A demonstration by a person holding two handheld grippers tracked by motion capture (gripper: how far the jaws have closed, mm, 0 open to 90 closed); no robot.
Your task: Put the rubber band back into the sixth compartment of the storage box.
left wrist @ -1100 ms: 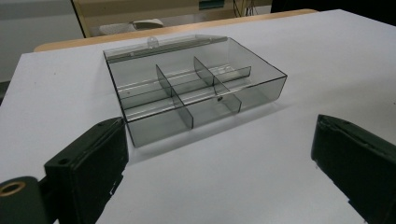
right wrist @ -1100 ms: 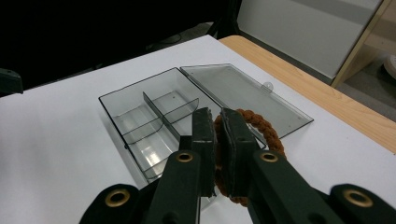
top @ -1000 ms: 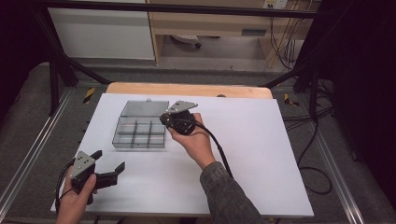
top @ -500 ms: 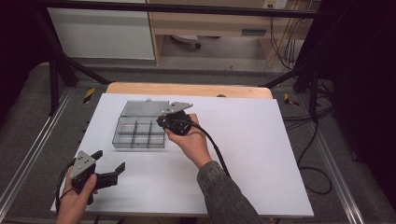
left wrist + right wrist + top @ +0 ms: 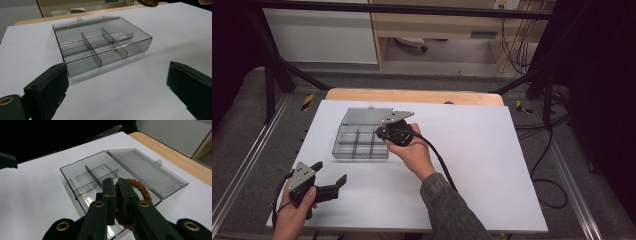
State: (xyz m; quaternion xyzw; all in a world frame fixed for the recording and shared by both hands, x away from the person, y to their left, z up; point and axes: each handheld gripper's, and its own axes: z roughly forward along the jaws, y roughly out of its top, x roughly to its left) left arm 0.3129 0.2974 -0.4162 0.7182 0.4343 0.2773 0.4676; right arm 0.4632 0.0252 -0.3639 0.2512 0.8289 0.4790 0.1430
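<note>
Over the open compartment box, dangling a braided brown ring, right gripper pinching its near rim. Looking light, soft, floppy; gripping the cord itself. Left gripper idling wide, near table edge.

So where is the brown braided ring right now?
The brown braided ring is pinched in the right gripper, held above the near end of the open compartment box, beside its flipped-back lid.
</note>
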